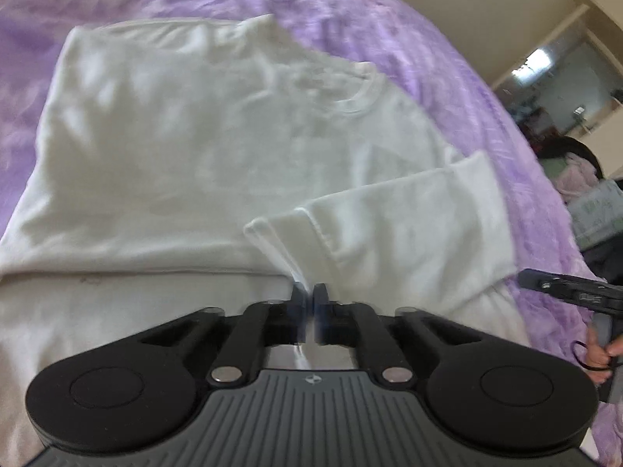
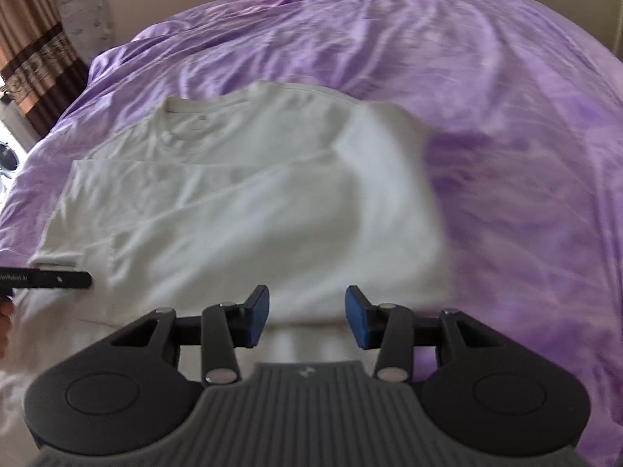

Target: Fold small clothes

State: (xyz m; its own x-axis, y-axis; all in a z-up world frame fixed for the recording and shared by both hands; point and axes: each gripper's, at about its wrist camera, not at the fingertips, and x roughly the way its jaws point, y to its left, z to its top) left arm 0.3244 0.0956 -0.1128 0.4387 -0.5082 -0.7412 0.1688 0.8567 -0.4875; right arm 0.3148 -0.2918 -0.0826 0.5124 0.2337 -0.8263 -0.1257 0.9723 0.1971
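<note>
Left wrist view: we are pinching a sleeve hem point(image 1: 300, 229) of the white shirt point(image 1: 202, 144) with our left gripper point(image 1: 310, 295), low in the frame's center. The shirt is lying across the purple bedspread point(image 1: 389, 27). Right wrist view: we are holding our right gripper point(image 2: 307, 311) spread apart above the shirt's lower edge.

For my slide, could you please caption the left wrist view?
Left gripper pinches a white shirt's sleeve on a purple bed.

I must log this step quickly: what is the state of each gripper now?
Left gripper: closed, pinching the sleeve of the white T-shirt.
Right gripper: open, holding nothing.
</note>
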